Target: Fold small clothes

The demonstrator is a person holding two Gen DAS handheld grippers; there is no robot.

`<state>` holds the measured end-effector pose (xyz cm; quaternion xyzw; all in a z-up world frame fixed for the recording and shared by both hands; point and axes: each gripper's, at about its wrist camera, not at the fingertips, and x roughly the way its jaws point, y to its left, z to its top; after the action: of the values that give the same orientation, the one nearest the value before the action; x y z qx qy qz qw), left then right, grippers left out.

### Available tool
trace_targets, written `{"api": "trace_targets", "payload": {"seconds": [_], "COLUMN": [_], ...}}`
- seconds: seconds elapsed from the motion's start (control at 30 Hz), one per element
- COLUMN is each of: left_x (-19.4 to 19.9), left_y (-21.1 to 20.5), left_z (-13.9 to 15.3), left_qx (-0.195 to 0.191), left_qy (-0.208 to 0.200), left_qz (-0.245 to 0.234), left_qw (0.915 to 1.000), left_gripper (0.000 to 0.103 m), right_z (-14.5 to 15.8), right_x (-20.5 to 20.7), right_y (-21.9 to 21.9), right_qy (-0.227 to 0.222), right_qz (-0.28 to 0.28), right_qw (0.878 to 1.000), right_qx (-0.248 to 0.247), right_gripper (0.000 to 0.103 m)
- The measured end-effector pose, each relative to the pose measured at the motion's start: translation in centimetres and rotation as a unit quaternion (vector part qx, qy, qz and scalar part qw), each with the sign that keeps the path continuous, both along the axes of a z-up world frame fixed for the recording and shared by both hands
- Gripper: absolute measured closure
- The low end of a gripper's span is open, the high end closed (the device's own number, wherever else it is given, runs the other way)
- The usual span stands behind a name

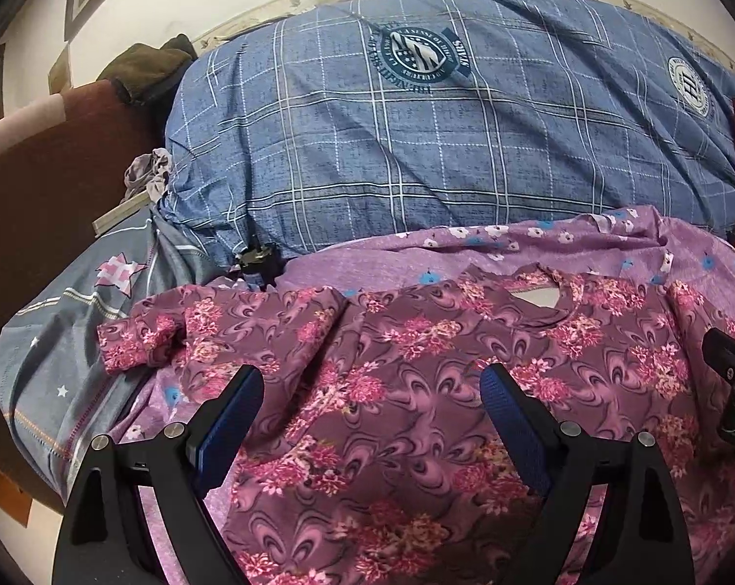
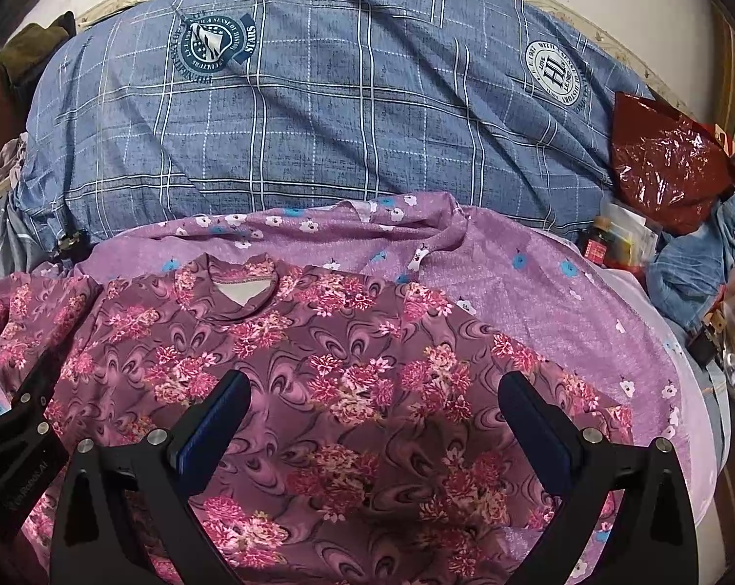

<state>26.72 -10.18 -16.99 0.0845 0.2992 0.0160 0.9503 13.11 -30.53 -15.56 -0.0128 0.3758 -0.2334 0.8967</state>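
Observation:
A small purple shirt with pink flower print [image 1: 391,390] lies spread face up on a lilac flowered sheet [image 1: 465,248], neck opening [image 1: 538,300] toward the far side and its left sleeve [image 1: 143,336] stretched out. It also shows in the right wrist view [image 2: 357,380]. My left gripper [image 1: 372,380] is open above the shirt's left half, holding nothing. My right gripper [image 2: 374,390] is open above the shirt's right half, holding nothing. The right gripper's body shows at the right edge of the left wrist view [image 1: 733,380].
A big blue checked quilt bundle [image 1: 440,136] rises behind the shirt. A grey star-print cloth [image 1: 74,341] lies left. A red plastic bag [image 2: 669,165], a bottle [image 2: 599,243], denim [image 2: 699,258] and clutter sit at the right.

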Motion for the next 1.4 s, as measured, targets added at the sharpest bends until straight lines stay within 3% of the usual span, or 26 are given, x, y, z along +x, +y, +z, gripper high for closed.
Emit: {"api": "trace_targets", "payload": {"seconds": [0.17, 0.27, 0.33, 0.47, 0.53, 0.6, 0.67, 0.83, 0.97, 1.07, 1.13, 1.17, 1.2, 1.23, 1.27, 1.33, 1.4], "left_x": [0.6, 1.5, 2.2, 3.4, 3.8, 4.1, 4.2, 5.0, 5.4, 5.4, 5.5, 5.5, 5.6, 5.7, 5.9, 6.2, 6.5], "left_y": [0.2, 1.0, 1.6, 2.1, 2.1, 2.0, 1.9, 1.9, 2.1, 2.4, 2.7, 2.9, 3.0, 3.1, 3.4, 4.0, 4.8], "left_z": [-0.4, -0.7, -0.9, -1.0, -1.2, -1.5, -1.8, -2.7, -3.1, -3.1, -3.2, -3.2, -3.2, -3.3, -3.3, -3.2, -2.9], "left_qx": [-0.004, -0.003, -0.005, -0.01, -0.008, -0.001, 0.003, 0.012, 0.019, 0.015, 0.014, 0.015, 0.015, 0.014, 0.012, 0.007, 0.001], "left_qy": [0.011, 0.018, 0.023, 0.029, 0.029, 0.029, 0.029, 0.039, 0.044, 0.046, 0.046, 0.046, 0.047, 0.049, 0.051, 0.052, 0.049], "left_qz": [-0.003, 0.011, 0.023, 0.035, 0.034, 0.032, 0.031, 0.034, 0.033, 0.033, 0.034, 0.035, 0.037, 0.037, 0.039, 0.045, 0.053], "left_qw": [0.9999, 0.9998, 0.9995, 0.9989, 0.999, 0.999, 0.9991, 0.9986, 0.9983, 0.9983, 0.9983, 0.9982, 0.9981, 0.998, 0.9979, 0.9976, 0.9974], "left_gripper": [0.012, 0.012, 0.012, 0.012, 0.012, 0.012, 0.012, 0.012, 0.012, 0.012, 0.012, 0.012, 0.012, 0.012, 0.012, 0.012, 0.012], "right_z": [-0.1, -0.4, -1.1, -3.6, -4.4, -4.7, -4.4, -4.0, -6.2, -7.5, -7.7, -7.6, -7.3, -7.2, -6.9, -5.9, -3.9], "right_x": [-0.6, -1.7, -3.2, -7.1, -9.2, -11.1, -12.4, -15.3, -15.9, -15.8, -15.7, -15.6, -15.4, -15.1, -15.0, -15.1, -14.8], "right_y": [-2.7, -7.4, -12.1, -19.9, -22.2, -23.4, -23.5, -21.4, -21.6, -22.5, -22.8, -22.8, -22.8, -22.6, -22.4, -22.0, -21.0], "right_qy": [0.002, -0.003, -0.018, -0.054, -0.075, -0.097, -0.108, -0.099, -0.071, -0.087, -0.107, -0.114, -0.114, -0.111, -0.112, -0.138, -0.166], "right_qz": [-0.009, -0.044, -0.072, -0.111, -0.12, -0.109, -0.096, -0.105, -0.154, -0.197, -0.215, -0.219, -0.222, -0.223, -0.227, -0.23, -0.216], "right_qw": [0.999, 0.992, 0.976, 0.912, 0.882, 0.852, 0.833, 0.836, 0.829, 0.821, 0.819, 0.822, 0.834, 0.846, 0.854, 0.861, 0.875], "right_qx": [0.038, 0.115, 0.206, 0.391, 0.451, 0.502, 0.535, 0.529, 0.533, 0.528, 0.522, 0.513, 0.493, 0.471, 0.454, 0.433, 0.4], "right_gripper": [0.002, 0.002, 0.006, 0.019, 0.032, 0.035, 0.036, 0.034, 0.035, 0.037, 0.044, 0.048, 0.066, 0.089, 0.094, 0.095, 0.096]}}
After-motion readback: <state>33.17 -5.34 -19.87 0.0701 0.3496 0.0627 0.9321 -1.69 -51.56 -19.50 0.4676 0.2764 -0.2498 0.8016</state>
